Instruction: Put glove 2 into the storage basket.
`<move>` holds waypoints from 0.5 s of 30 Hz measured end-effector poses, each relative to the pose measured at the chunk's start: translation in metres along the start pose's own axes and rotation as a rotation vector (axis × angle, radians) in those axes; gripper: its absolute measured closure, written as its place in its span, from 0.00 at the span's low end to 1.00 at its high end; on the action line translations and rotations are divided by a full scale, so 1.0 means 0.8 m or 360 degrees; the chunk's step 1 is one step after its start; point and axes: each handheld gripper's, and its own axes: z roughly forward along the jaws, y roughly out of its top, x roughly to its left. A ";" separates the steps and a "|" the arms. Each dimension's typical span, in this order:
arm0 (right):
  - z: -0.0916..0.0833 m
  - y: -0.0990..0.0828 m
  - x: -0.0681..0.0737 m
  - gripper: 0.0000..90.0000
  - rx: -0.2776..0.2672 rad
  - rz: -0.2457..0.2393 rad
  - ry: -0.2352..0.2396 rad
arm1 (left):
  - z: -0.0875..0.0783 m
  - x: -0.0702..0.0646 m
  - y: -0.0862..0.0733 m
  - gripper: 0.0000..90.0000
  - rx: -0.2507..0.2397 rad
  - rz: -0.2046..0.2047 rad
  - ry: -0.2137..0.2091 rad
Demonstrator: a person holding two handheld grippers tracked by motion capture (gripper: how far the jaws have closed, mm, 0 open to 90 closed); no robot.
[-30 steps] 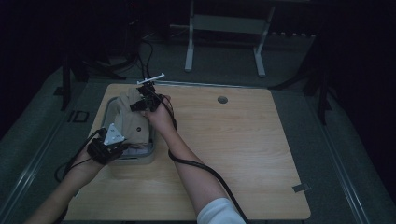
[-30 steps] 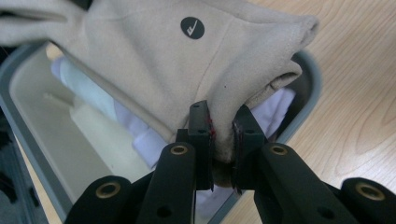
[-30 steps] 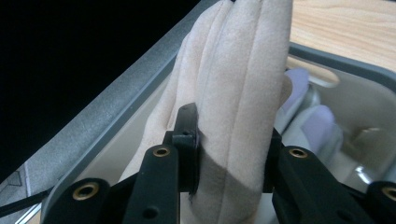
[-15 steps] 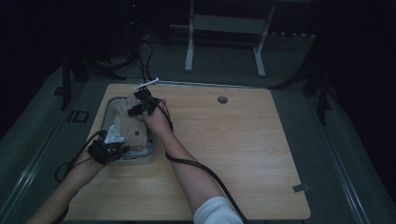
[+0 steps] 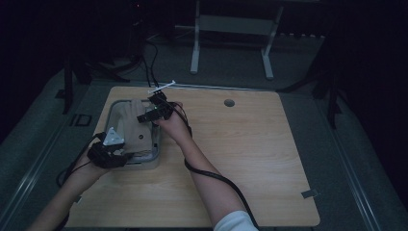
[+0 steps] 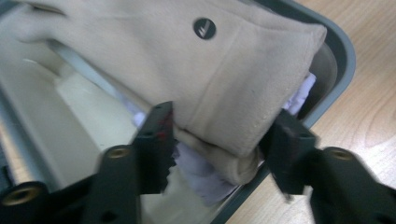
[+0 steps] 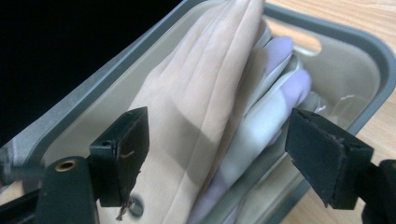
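Note:
A grey tray (image 5: 111,113) sits at the table's left. In it a beige glove (image 5: 132,120) lies over a pale lilac glove (image 6: 201,172). My left gripper (image 5: 122,150) is at the tray's near end. Its jaws have just been opening and now stand apart around the beige cuff (image 6: 219,70), which has a dark round button (image 6: 204,28). My right gripper (image 5: 153,111) hangs over the tray's far right side. Its jaws have also just been opening. The fingers of the beige glove (image 7: 196,93) and lilac glove (image 7: 275,93) lie between them without being pressed.
The wooden table (image 5: 250,159) has a round hole (image 5: 229,102) near its far edge, and a thin white stick (image 5: 161,87) lies on that edge. A white stand (image 5: 231,29) is behind the table. A cable (image 5: 211,175) runs along the right forearm.
My right gripper has come slightly nearer over the tray's far right side. The left hand has stayed at the tray's near end.

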 end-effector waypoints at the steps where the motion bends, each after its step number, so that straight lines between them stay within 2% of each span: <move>1: -0.003 -0.003 0.000 0.23 -0.0006 -0.0001 0.0014 | -0.003 -0.001 0.001 0.47 -0.0017 -0.0006 0.0000; 3: -0.008 -0.010 0.000 0.23 -0.0022 -0.0013 0.0039 | -0.009 -0.005 0.003 0.38 -0.0036 -0.0024 0.0005; 4: -0.010 -0.013 0.001 0.23 -0.0027 -0.0028 0.0042 | -0.012 -0.006 0.004 0.35 -0.0051 -0.0034 -0.0017; 6: -0.015 -0.019 0.001 0.23 -0.0028 -0.0073 0.0033 | -0.017 -0.011 0.006 0.24 -0.0078 -0.0021 -0.0028; 8: -0.018 -0.024 0.001 0.23 -0.0030 -0.0081 0.0046 | -0.019 -0.013 0.010 0.23 -0.0116 -0.0049 -0.0086; 10: -0.022 -0.029 0.001 0.23 -0.0046 -0.0096 0.0055 | -0.016 -0.018 0.013 0.15 -0.0124 -0.0057 -0.0137; 12: -0.027 -0.035 0.002 0.23 -0.0052 -0.0121 0.0056 | -0.012 -0.025 0.016 0.15 -0.0142 -0.0042 -0.0151; 15: -0.037 -0.043 0.000 0.22 -0.0070 -0.0135 0.0051 | -0.006 -0.036 0.020 0.07 -0.0174 -0.0063 -0.0165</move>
